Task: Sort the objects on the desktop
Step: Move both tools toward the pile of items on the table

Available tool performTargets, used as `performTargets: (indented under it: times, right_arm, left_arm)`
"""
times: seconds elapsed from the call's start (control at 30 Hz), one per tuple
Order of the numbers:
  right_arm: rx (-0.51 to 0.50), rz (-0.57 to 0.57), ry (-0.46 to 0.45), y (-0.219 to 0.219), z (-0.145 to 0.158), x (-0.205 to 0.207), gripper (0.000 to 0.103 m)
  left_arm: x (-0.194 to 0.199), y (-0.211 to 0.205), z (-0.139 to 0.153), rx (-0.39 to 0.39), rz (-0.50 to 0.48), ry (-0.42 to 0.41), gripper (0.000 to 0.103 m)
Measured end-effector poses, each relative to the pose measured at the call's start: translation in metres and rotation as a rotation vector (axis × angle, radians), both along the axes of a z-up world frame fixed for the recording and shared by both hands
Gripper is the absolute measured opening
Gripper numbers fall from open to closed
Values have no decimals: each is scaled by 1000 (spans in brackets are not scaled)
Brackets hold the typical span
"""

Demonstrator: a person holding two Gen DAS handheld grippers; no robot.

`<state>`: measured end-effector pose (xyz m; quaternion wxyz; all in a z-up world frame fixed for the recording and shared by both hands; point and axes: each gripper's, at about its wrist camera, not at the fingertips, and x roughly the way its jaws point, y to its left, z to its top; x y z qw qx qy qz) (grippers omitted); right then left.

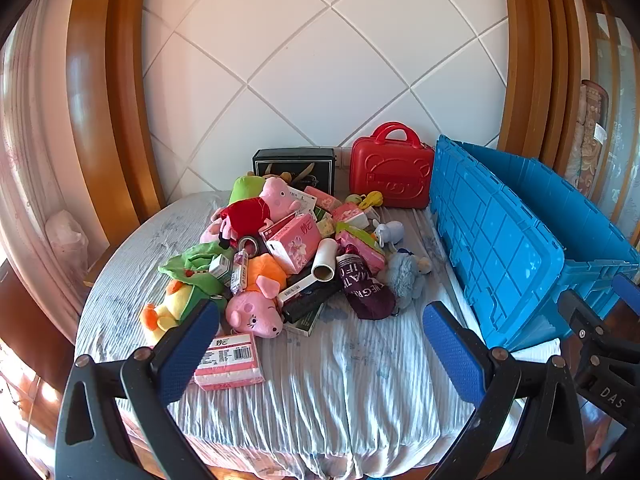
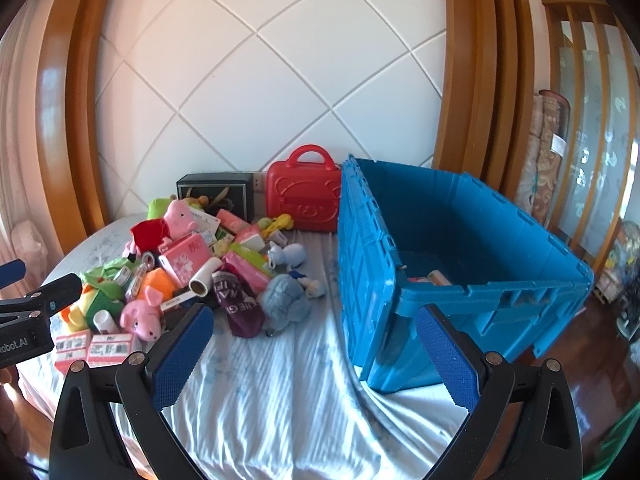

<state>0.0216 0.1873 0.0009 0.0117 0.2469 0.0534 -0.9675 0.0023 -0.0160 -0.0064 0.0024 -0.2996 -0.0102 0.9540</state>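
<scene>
A heap of toys and boxes lies on a cloth-covered round table (image 1: 360, 380): a pink pig plush (image 1: 256, 312), a Peppa plush in red (image 1: 260, 208), a green and yellow duck plush (image 1: 176, 304), a pink tissue box (image 1: 294, 242), a white roll (image 1: 325, 266), a maroon sock (image 1: 364, 288), a grey plush (image 1: 406, 276) and a pink packet (image 1: 228, 360). A blue crate (image 2: 460, 264) stands open at the right, with a few items inside. My left gripper (image 1: 320, 352) is open and empty before the heap. My right gripper (image 2: 316, 356) is open and empty between heap and crate.
A red carry case (image 1: 390, 168) and a black box (image 1: 296, 166) stand at the back against the white tiled wall. Bare cloth (image 2: 280, 392) lies in front of the heap. Wooden frames flank the wall. The table edge drops off at the front.
</scene>
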Motion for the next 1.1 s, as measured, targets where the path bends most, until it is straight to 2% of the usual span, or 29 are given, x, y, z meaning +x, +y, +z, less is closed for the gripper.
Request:
performTargets:
  times: [0.47, 0.73, 0.9, 1.1]
  right_arm:
    - [8, 3, -21, 1, -3, -7, 103]
    - [14, 8, -39, 0, -7, -19, 103]
    - [25, 27, -62, -2, -12, -32, 103]
    - [46, 106, -84, -14, -21, -60, 103]
  left_arm:
    - [-6, 1, -5, 10, -20, -10, 103]
    - [-19, 1, -12, 45, -34, -29, 103]
    - [-33, 1, -23, 55, -15, -64, 103]
    - [-53, -2, -41, 58, 38, -106, 103]
